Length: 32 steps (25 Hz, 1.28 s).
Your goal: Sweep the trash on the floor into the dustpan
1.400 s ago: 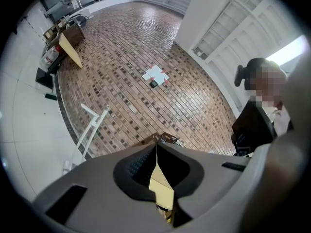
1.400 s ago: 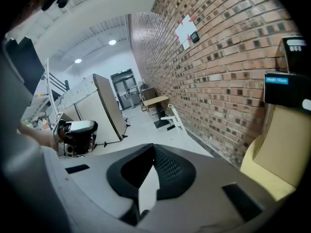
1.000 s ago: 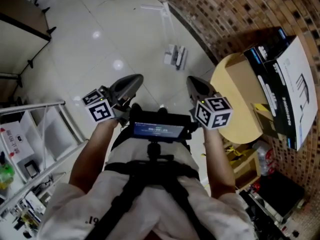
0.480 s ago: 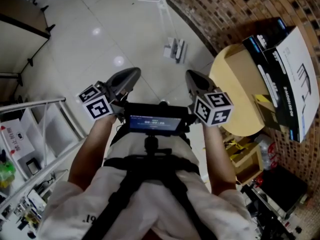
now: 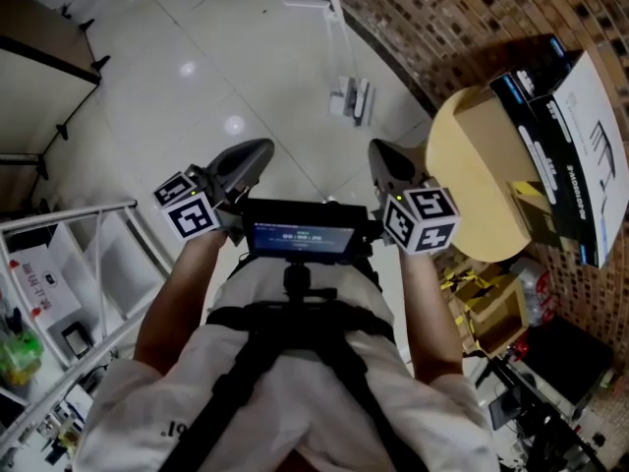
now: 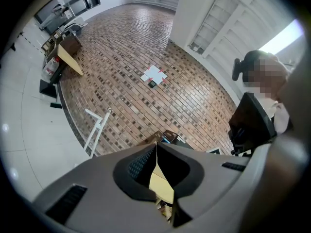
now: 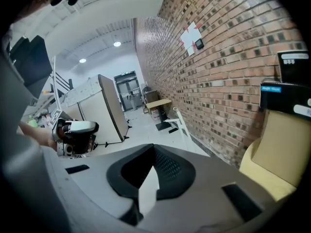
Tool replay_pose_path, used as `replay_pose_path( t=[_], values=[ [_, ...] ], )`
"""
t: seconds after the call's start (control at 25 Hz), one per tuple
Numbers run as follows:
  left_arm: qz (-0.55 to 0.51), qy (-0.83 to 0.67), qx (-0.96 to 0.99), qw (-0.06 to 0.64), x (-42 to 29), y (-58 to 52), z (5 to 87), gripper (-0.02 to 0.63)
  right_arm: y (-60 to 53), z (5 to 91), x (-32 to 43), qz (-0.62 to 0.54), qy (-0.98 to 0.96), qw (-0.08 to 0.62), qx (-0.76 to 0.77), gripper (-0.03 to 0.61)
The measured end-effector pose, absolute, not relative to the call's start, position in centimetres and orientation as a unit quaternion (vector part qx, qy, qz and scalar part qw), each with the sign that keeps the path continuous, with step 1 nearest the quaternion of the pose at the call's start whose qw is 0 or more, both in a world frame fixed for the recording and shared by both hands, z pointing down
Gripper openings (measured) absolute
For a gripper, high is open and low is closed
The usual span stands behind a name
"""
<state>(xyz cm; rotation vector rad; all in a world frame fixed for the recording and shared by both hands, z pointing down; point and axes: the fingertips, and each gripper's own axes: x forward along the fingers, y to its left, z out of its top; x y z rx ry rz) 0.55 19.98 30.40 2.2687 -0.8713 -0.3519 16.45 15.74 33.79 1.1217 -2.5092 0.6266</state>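
Observation:
Both grippers are held side by side in front of the person's chest, above the white tiled floor. My left gripper [image 5: 257, 151] is shut with nothing between its jaws, and in the left gripper view [image 6: 156, 145] its tips meet. My right gripper [image 5: 377, 152] is also shut and empty, its tips together [image 7: 154, 147] in the right gripper view. A white long-handled tool [image 5: 354, 99] stands on the floor by the brick wall, ahead of both grippers; it also shows as a white frame [image 6: 95, 131] against the wall. I see no trash on the floor.
A round yellow table [image 5: 472, 195] carries black and white cardboard boxes [image 5: 565, 155] at the right, close to my right gripper. A metal shelf rack [image 5: 74, 264] stands at the left. The brick wall [image 5: 442, 18] curves along the far right. A seated person [image 6: 265, 81] appears in the left gripper view.
Both grippers and the person have shifted a little across the floor together; the table and boxes sit slightly further right in view. The jaws stayed shut.

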Motion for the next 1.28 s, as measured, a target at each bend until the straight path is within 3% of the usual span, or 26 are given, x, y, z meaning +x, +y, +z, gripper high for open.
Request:
replay_pose_path(
  t=[1.28],
  values=[
    [-0.153, -0.322, 0.868, 0.346, -3.5, 19.6, 30.5, 0.0, 15.3, 34.0, 11.4, 0.198, -0.885, 0.209, 0.367, 0.0]
  ],
)
